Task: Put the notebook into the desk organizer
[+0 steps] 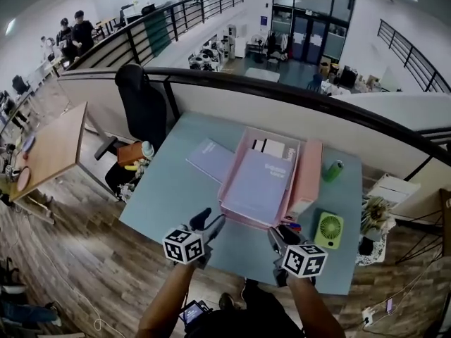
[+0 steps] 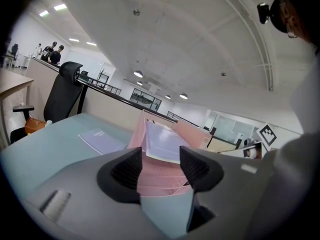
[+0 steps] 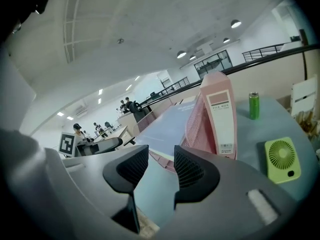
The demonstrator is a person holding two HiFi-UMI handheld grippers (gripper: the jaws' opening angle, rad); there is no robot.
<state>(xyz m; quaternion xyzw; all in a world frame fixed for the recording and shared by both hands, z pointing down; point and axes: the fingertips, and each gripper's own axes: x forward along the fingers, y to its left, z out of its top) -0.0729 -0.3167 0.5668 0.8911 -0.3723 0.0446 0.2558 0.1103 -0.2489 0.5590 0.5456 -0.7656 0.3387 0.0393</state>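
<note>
Two forearms reach forward from the bottom edge of the head view: the left forearm [image 1: 163,300] and the right forearm [image 1: 311,307], each carrying a gripper. The left gripper [image 1: 210,222] points slightly downward, its jaws wide apart and empty. The right gripper [image 1: 282,232], close beside it, also angles down, its jaws parted more narrowly and gripping nothing.
</note>
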